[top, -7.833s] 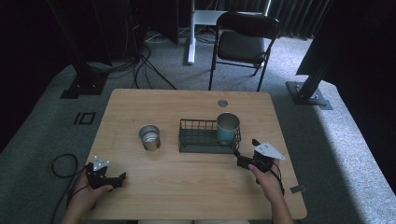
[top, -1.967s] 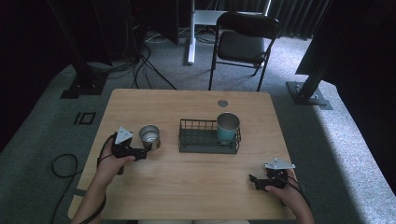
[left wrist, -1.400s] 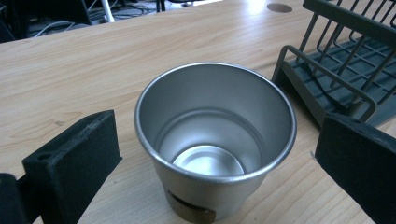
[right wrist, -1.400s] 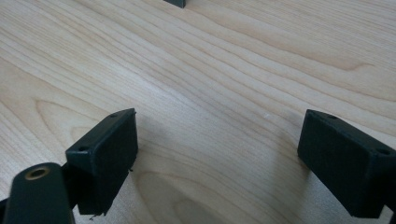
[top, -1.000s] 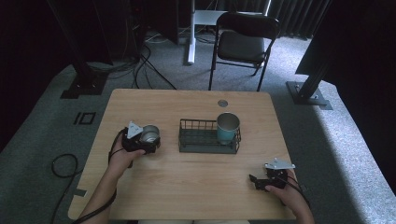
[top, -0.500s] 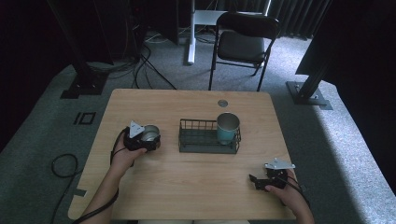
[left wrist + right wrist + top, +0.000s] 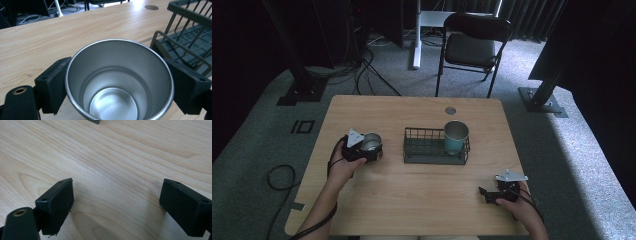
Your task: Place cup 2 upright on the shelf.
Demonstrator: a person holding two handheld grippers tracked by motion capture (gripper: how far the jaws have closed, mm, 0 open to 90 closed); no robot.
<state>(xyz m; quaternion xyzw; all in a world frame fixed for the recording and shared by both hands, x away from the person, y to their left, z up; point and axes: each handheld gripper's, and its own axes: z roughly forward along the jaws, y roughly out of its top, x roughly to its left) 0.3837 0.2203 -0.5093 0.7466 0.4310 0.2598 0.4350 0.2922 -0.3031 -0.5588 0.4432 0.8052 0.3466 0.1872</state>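
A silver metal cup [image 7: 372, 142] stands upright on the wooden table [image 7: 422, 195], left of a dark wire basket [image 7: 427, 156]. My left gripper [image 7: 373, 149] reaches it from the left. In the left gripper view both black pads [image 7: 53, 85] press against the sides of the empty cup [image 7: 117, 82], so the gripper is shut on it. A teal cup [image 7: 456, 136] stands in the basket's right end. My right gripper [image 7: 485, 195] rests near the table's front right, open, with bare wood between its jaws [image 7: 117, 202].
The basket's corner [image 7: 190, 37] sits just right of the held cup. A round cable hole [image 7: 450, 110] lies behind the basket. A folding chair [image 7: 474, 47] stands beyond the table's far edge. Cables trail on the floor at left.
Over two seconds my left gripper moved right onto the silver cup and closed around it. In the last half second it barely shifted. The right gripper stayed still.
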